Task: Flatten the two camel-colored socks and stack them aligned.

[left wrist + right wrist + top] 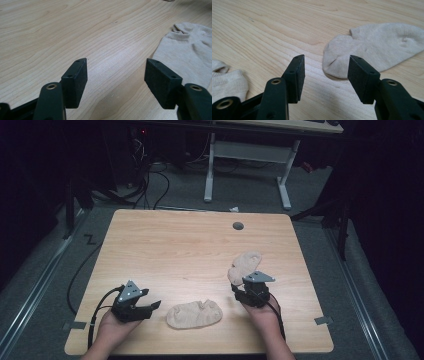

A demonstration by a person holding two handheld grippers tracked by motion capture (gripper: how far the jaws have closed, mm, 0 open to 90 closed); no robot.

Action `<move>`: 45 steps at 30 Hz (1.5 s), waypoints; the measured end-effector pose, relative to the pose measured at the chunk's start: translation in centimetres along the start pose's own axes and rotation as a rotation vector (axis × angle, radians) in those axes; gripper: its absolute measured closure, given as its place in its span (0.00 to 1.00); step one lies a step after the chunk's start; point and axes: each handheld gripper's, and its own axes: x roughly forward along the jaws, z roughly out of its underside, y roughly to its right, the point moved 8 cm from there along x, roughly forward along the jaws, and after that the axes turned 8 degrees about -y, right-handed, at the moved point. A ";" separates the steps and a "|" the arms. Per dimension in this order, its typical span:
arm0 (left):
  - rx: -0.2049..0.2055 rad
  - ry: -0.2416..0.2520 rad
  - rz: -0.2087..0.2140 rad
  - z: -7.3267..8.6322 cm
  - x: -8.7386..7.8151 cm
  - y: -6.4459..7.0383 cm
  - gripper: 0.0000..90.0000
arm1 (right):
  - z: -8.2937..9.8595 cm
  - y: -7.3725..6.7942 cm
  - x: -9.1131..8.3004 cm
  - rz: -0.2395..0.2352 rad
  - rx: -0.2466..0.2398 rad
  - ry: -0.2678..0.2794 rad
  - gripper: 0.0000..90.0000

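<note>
Two beige ankle socks lie flat on the wooden table (165,245). One sock (195,315) (187,47) (227,80) rests near the front edge, between my two hands. My left gripper (155,305) (116,63) is open, just left of this sock and pointing at it, with only bare wood between its jaws. The other sock (244,266) (377,47) lies on the right half of the table. My right gripper (240,288) (325,62) stands open at its near end, and the sock's edge lies just beyond the jaw tips.
A grey round grommet (238,226) sits in the table's far right part. Behind the table stands a white desk frame (210,170), with black cables (155,190) on the grey carpet. Grey tape tabs mark the front corners (323,320).
</note>
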 end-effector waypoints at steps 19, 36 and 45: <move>0.035 -0.001 0.000 -0.1 0.1 0.4 0.39 | -1.1 0.8 3.4 0.033 -0.069 -0.137 0.57; 0.050 0.003 0.004 -0.2 0.1 0.7 0.40 | -1.0 1.2 4.4 0.042 -0.068 -0.168 0.92; 0.052 0.005 0.009 -0.3 0.4 0.7 0.40 | -2.9 0.8 1.5 -0.002 -0.054 -0.062 0.92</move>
